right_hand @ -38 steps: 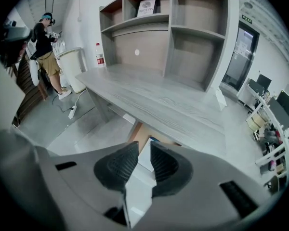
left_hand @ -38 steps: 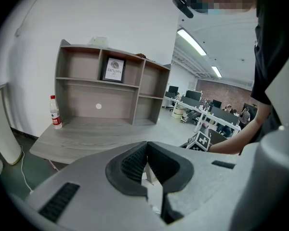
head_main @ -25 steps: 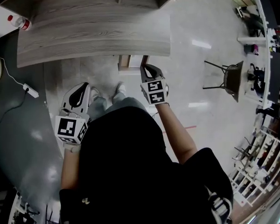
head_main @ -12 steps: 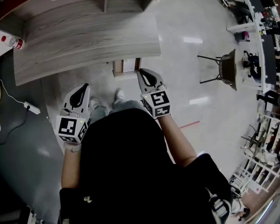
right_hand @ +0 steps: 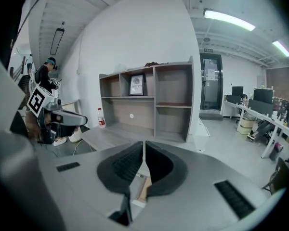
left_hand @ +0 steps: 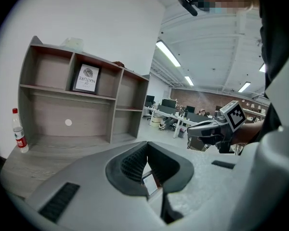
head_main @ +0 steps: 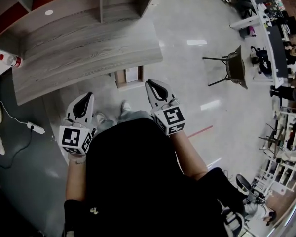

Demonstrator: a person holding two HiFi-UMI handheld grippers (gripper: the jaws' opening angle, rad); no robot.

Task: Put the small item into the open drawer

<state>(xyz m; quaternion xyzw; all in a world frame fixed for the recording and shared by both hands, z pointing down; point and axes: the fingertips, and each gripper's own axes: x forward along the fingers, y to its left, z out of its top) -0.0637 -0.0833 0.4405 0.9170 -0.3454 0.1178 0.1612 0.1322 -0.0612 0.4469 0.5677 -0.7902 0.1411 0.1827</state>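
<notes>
A small wooden drawer [head_main: 129,76] stands pulled open under the grey wood desk [head_main: 89,43], with something pale and flat inside; I cannot tell what it is. No loose small item shows anywhere else. My right gripper [head_main: 157,88] hovers just right of the drawer and nearer me, its jaws drawn together with nothing between them. The drawer front shows below its tips [right_hand: 144,144]. My left gripper [head_main: 82,105] hangs lower left over the floor, shut and empty [left_hand: 147,146].
A shelf unit [left_hand: 86,105] with a framed picture [left_hand: 86,78] stands on the desk. A red-capped bottle [head_main: 10,60] sits at the desk's left end. A power strip [head_main: 34,128] lies on the floor at left. A chair [head_main: 234,68] stands at right.
The right gripper has drawn back from the drawer's edge toward me and its jaws have come together. The whole view has shifted back from the desk. The left gripper has barely moved.
</notes>
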